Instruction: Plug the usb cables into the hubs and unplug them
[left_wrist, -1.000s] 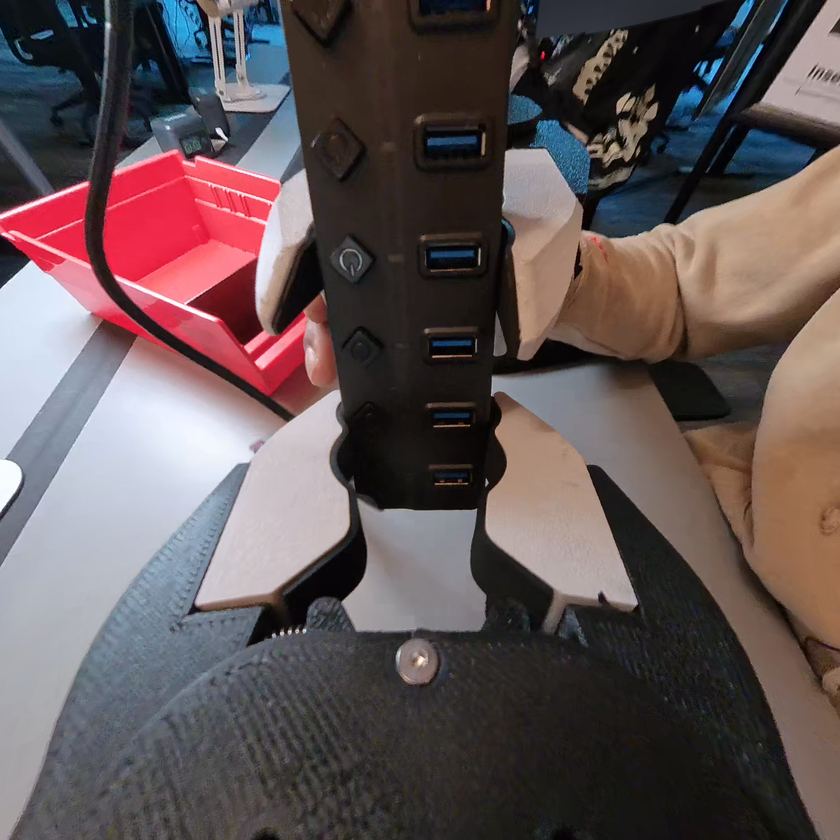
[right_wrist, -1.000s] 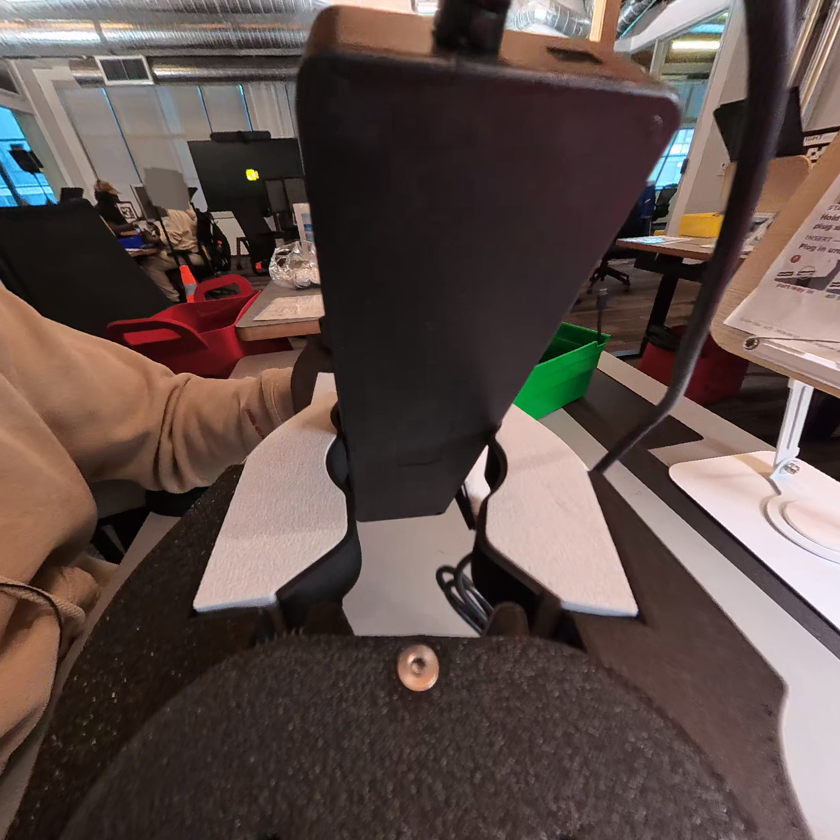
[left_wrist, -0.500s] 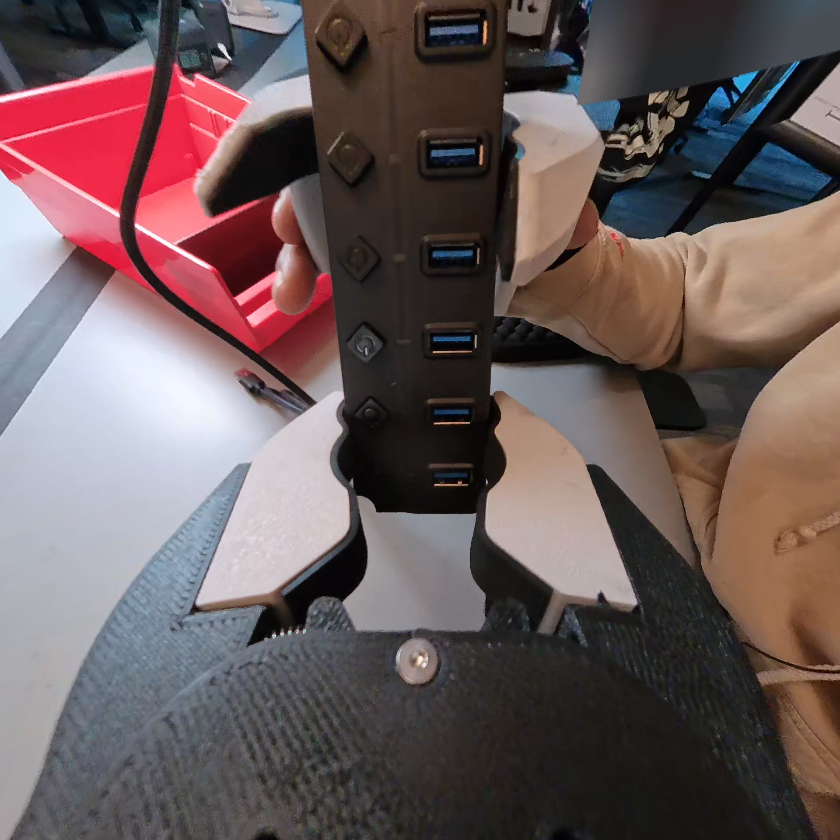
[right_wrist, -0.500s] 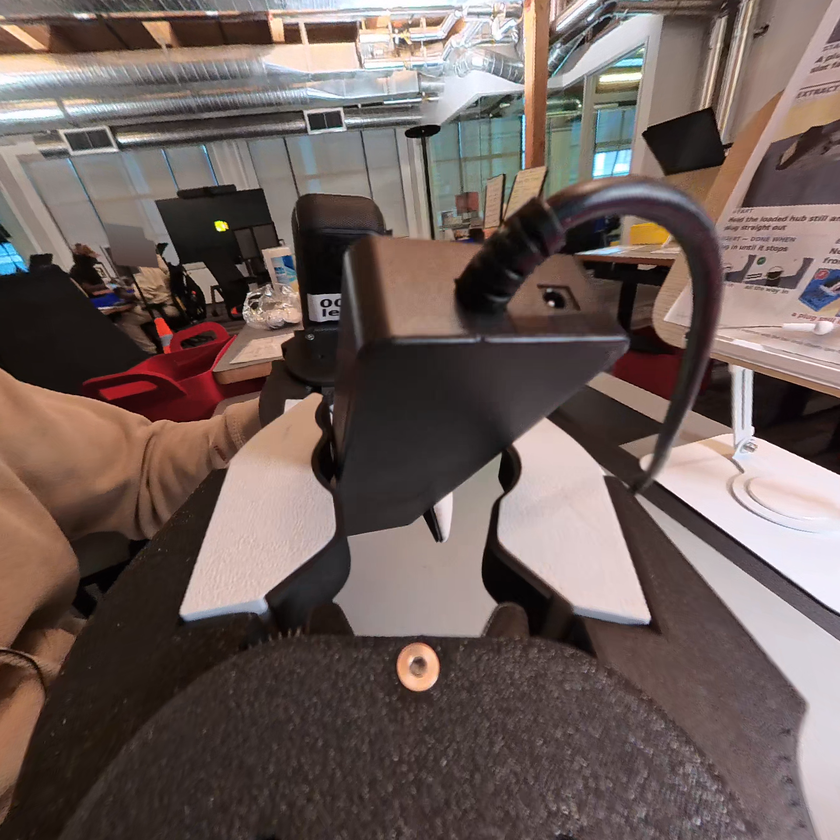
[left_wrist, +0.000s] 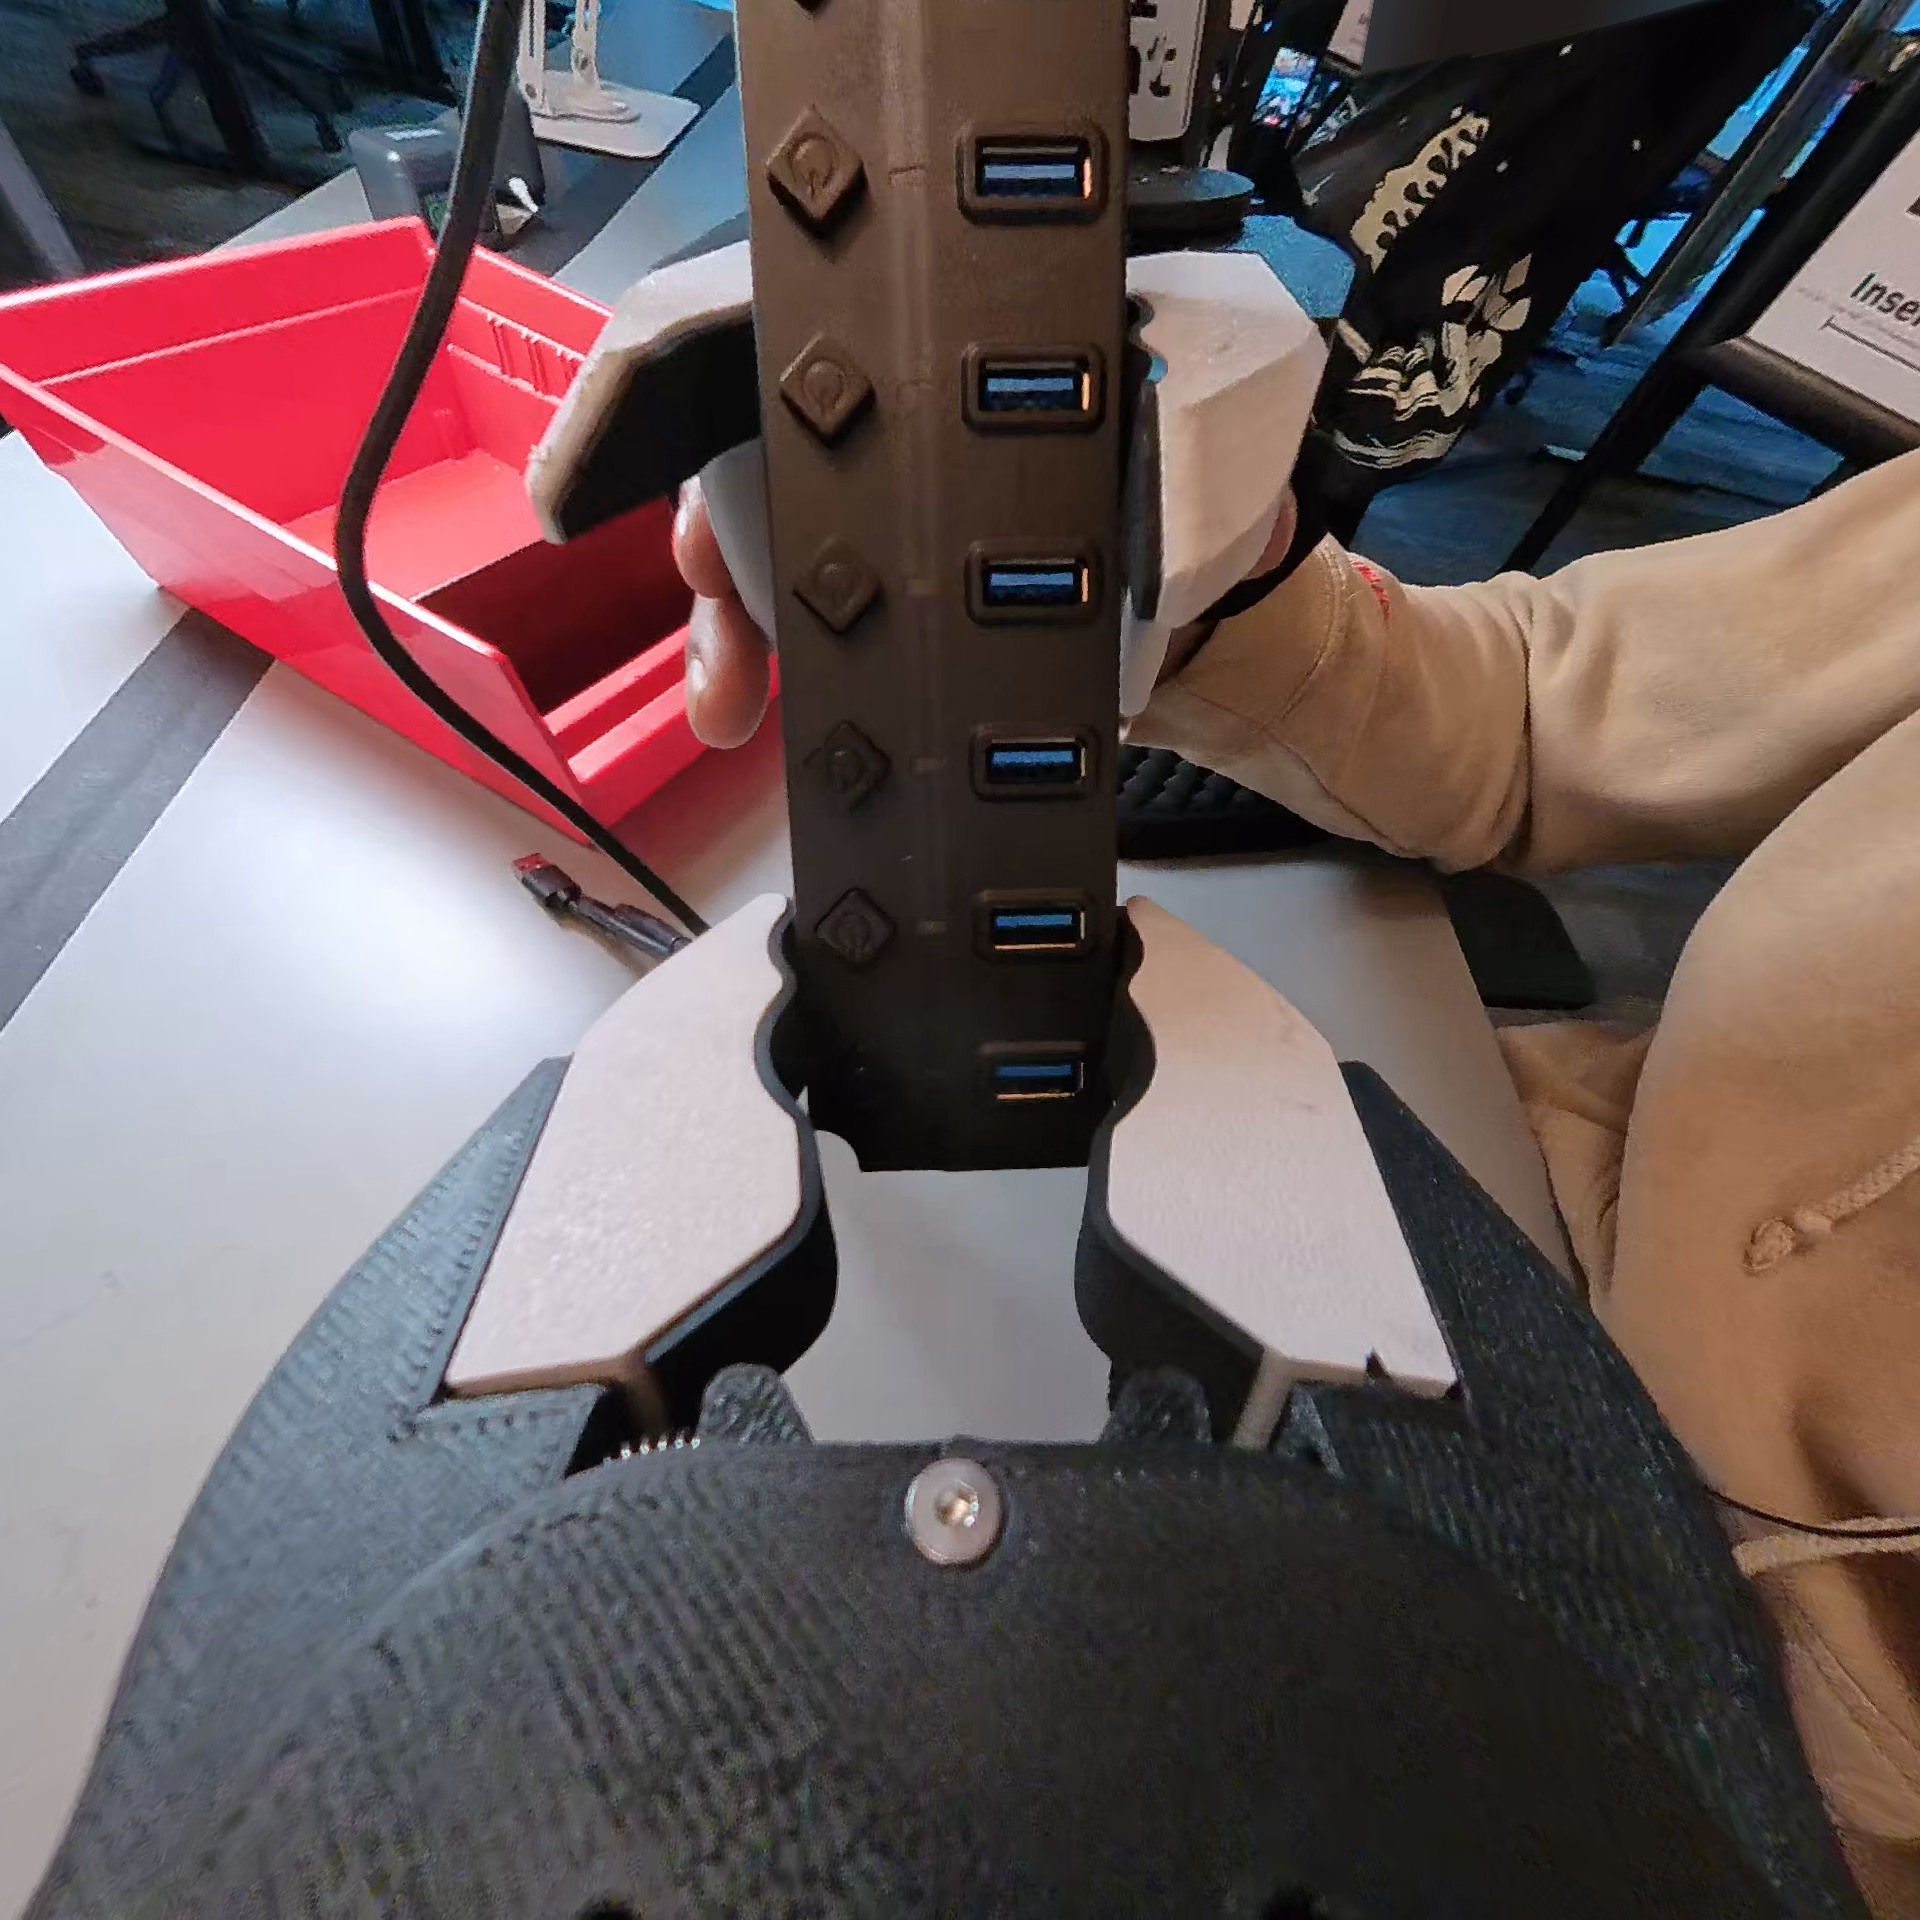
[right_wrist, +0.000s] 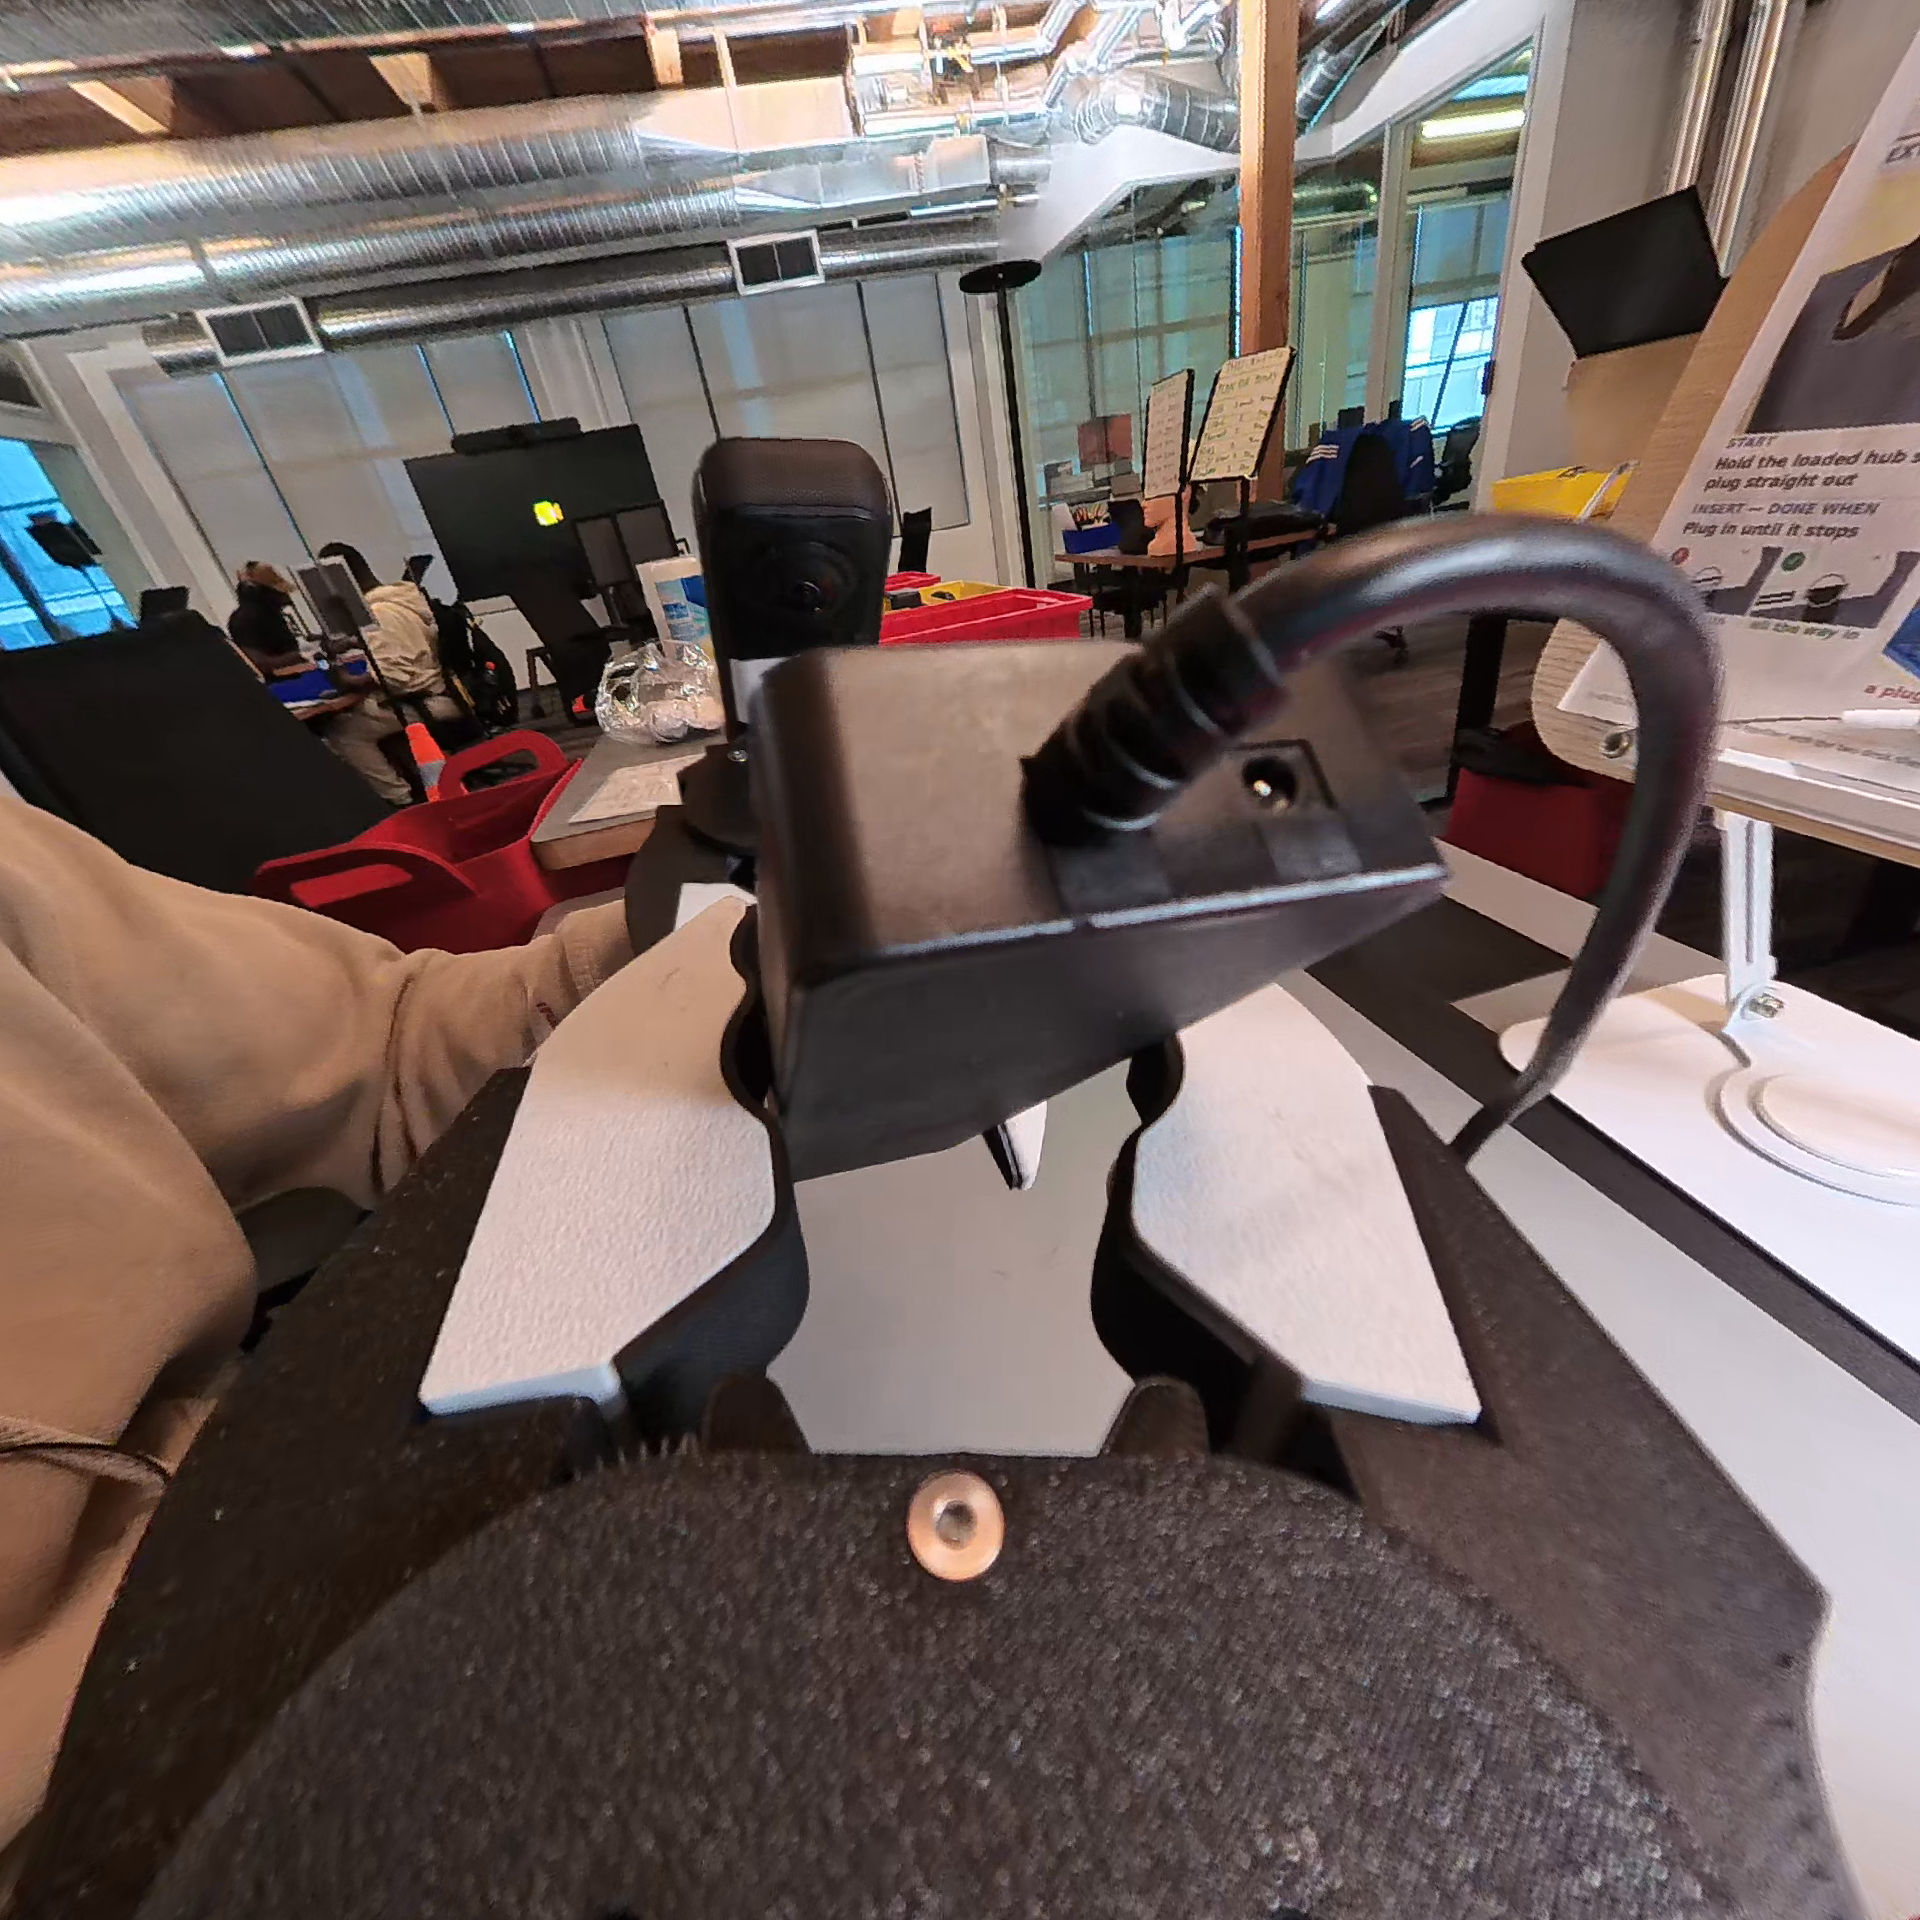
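The left gripper (left_wrist: 951, 1049) has its fingers clamped on the near end of the hub (left_wrist: 935, 582), ports facing up and empty, likely to steady it for plugging. Farther along the hub, the right gripper (right_wrist: 951, 1049) has its fingers closed around its cable end, probably repositioning it.

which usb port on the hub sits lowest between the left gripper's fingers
The bottom port of the hub, just above its lower end. It lies deepest inside the left gripper; the other ports stack above it.
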